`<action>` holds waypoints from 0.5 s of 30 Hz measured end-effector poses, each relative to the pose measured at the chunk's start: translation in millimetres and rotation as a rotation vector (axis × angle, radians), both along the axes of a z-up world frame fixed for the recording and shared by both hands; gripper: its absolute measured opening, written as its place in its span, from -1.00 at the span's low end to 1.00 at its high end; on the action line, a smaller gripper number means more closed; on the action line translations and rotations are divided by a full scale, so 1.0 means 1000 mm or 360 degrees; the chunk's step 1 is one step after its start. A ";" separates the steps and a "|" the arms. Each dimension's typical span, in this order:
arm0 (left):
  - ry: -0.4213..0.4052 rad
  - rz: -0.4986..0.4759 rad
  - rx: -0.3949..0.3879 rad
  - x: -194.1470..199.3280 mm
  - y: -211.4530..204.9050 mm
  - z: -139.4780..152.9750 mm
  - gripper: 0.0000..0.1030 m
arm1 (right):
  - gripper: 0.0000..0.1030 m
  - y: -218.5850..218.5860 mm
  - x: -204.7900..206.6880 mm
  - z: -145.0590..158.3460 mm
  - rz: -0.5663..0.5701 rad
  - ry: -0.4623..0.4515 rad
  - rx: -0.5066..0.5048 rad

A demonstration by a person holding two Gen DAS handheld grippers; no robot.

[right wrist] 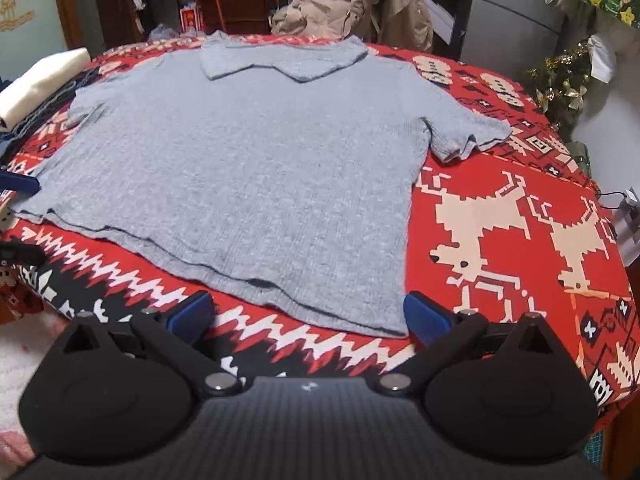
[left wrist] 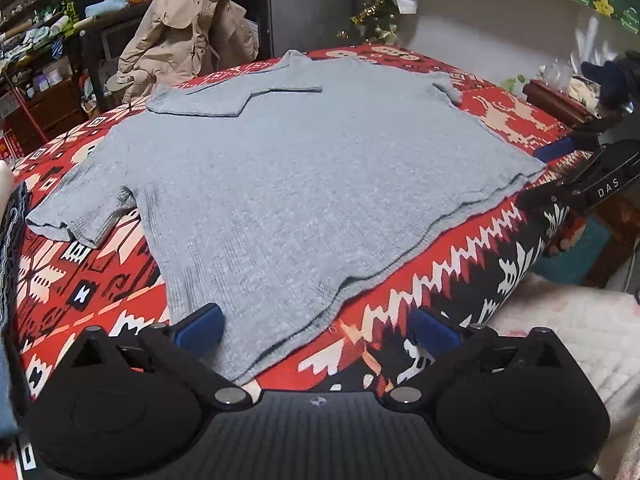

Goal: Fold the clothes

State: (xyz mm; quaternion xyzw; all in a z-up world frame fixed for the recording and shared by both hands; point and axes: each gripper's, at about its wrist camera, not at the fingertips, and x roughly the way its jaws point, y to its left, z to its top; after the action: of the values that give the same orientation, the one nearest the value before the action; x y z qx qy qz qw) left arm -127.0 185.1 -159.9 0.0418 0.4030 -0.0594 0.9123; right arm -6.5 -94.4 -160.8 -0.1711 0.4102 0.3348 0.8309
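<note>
A grey short-sleeved collared shirt lies spread flat on a red patterned tablecloth, its collar at the far side. My left gripper is open wide at the near hem, and the shirt's corner lies between its blue pads without being pinched. In the right wrist view the same shirt fills the table. There my right gripper is also open wide, straddling the hem's other corner. Each gripper shows in the other's view only as a blue pad at the shirt's edge.
A beige coat hangs over a chair behind the table. A folded white cloth and dark garments lie at the table's left side. A wooden box and tinsel decoration stand at the right. The cloth drapes over the near edge.
</note>
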 end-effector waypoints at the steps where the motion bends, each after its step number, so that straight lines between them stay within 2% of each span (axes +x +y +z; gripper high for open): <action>1: 0.0006 0.0007 -0.0008 0.001 0.000 0.000 1.00 | 0.99 0.000 0.001 0.000 0.0001 0.0008 -0.0004; 6: 0.0024 0.0015 -0.0001 0.005 0.000 0.001 1.00 | 0.99 -0.003 -0.002 -0.002 0.0003 -0.0035 0.0035; 7: 0.0007 0.0017 0.0020 0.005 -0.001 0.002 0.94 | 0.99 -0.004 -0.004 -0.003 0.0004 -0.0051 0.0043; 8: -0.0017 0.0016 0.0045 0.003 -0.003 0.003 0.78 | 0.99 -0.005 -0.005 -0.003 0.0002 -0.0065 0.0046; 11: -0.0082 -0.0066 0.0175 -0.001 -0.012 0.009 0.42 | 0.99 -0.006 -0.008 0.001 0.0009 -0.0082 0.0018; 13: -0.0132 -0.0143 0.0305 -0.005 -0.019 0.012 0.27 | 0.99 -0.009 -0.012 0.008 0.0026 -0.0134 0.0024; 15: -0.0204 -0.0239 0.0459 -0.012 -0.027 0.015 0.23 | 0.98 -0.014 -0.018 0.019 0.0071 -0.0256 0.0045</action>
State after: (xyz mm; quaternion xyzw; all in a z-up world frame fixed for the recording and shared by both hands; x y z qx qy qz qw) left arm -138.6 157.6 -145.2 0.2059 0.3441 -0.0663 0.9136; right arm -24.3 -108.2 -141.5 -0.1947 0.3333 0.3440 0.8559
